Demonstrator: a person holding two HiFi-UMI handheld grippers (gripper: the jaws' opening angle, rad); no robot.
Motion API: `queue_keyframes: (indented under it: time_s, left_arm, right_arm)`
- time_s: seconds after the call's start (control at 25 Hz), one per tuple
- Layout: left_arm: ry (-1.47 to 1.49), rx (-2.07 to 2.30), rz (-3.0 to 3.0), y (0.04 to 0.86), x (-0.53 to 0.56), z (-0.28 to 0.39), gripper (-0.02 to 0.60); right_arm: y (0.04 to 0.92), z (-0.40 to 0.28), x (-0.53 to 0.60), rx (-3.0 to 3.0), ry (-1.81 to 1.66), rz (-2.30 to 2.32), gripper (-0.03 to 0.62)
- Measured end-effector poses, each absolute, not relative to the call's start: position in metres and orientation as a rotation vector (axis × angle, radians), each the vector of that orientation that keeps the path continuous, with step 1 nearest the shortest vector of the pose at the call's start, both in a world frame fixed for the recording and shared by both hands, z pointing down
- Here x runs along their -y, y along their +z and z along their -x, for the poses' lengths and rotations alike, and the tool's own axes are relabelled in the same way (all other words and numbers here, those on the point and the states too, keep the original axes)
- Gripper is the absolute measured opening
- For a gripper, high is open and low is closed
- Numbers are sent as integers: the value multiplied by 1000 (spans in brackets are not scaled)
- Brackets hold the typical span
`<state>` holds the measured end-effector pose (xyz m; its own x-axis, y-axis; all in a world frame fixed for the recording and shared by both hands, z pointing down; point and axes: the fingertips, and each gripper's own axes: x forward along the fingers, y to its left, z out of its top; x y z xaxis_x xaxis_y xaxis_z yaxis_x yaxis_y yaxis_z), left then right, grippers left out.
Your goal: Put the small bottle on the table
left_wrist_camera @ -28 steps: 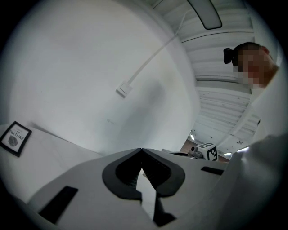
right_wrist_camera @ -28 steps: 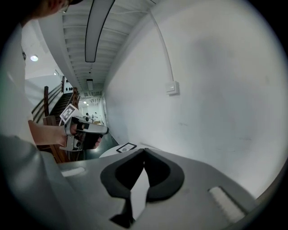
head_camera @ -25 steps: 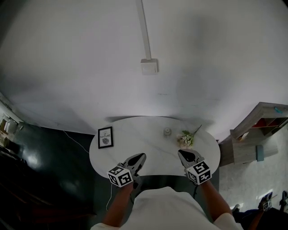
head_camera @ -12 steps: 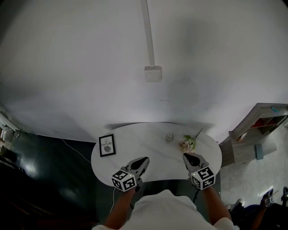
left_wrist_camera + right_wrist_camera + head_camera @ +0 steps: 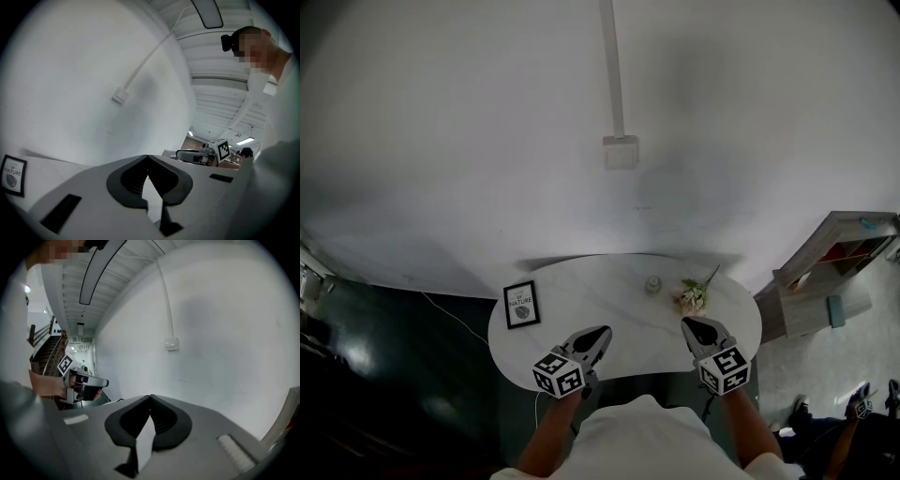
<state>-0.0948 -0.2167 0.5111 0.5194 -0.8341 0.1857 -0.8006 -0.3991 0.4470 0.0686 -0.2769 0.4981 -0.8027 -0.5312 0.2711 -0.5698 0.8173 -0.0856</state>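
Note:
The small bottle point(image 5: 653, 284) stands upright on the white oval table point(image 5: 609, 281), at the back right of the top, just left of a sprig of flowers point(image 5: 692, 296). My left gripper point(image 5: 600, 333) hovers over the table's front edge, shut and empty. At the front right, my right gripper point(image 5: 686, 324) is likewise shut with nothing in it. Both point toward the wall, well short of the bottle. In the left gripper view the left gripper point(image 5: 147, 157) has its jaws together, as does the right gripper point(image 5: 150, 397) in the right gripper view.
A framed picture point(image 5: 521, 305) stands on the table's left side and also shows as the framed picture point(image 5: 12, 171) in the left gripper view. A white wall with a cable duct and box point(image 5: 620, 151) rises behind. A shelf unit point(image 5: 830, 272) stands at the right; dark floor lies left.
The head view has tilted slightly, so the table sits a little lower in the picture. Both grippers have lifted a touch over the front edge and stay shut.

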Motion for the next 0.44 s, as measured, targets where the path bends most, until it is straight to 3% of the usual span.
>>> queue_keyframes:
  time_s: [0.44]
  left_arm:
    - [-97, 1344, -2282, 507, 219, 110, 6]
  right_arm:
    - [499, -59, 279, 2749, 241, -853, 11]
